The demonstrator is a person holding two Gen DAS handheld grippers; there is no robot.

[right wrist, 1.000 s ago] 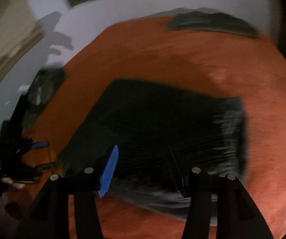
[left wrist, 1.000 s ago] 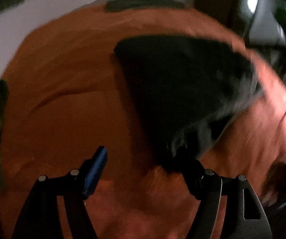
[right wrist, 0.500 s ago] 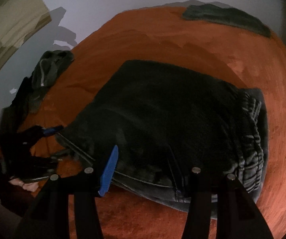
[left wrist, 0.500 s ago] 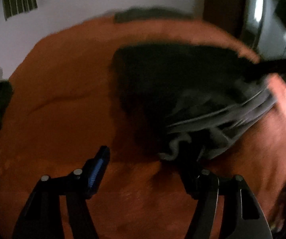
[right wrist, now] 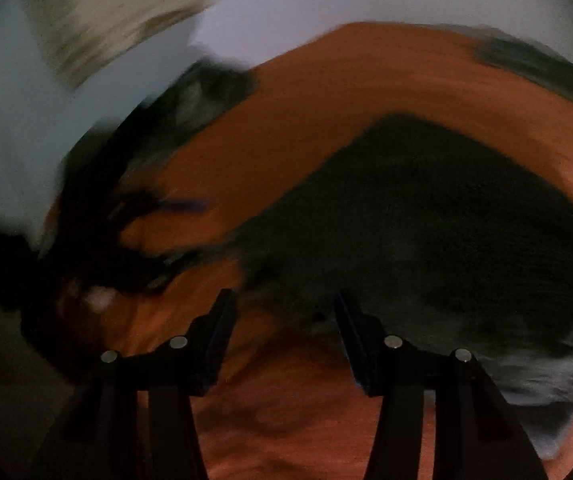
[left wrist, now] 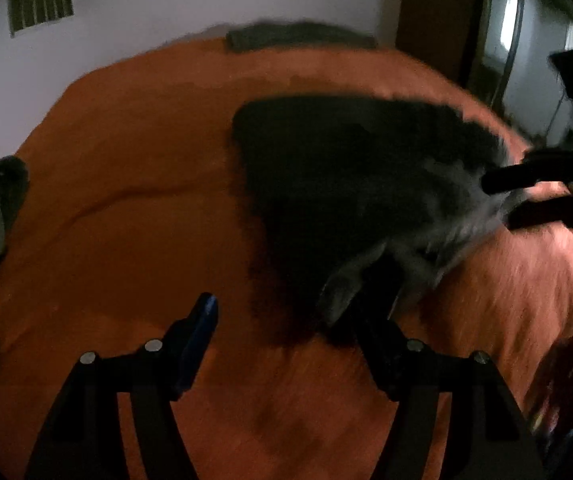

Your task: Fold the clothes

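Reaching for the near edge of the dark trousers [left wrist: 350,184], the left tongs [left wrist: 286,320] stand apart, one finger touching the hem, nothing clamped. The right tongs [right wrist: 282,320] are closing with the near edge of the trousers lying between the fingers, though blur hides whether they pinch it. The trousers lie spread on the orange bed [left wrist: 126,200]. This looks like the start of a fold: both tongs need a firm hold on that edge. A folded garment [left wrist: 298,36] lies at the far side.
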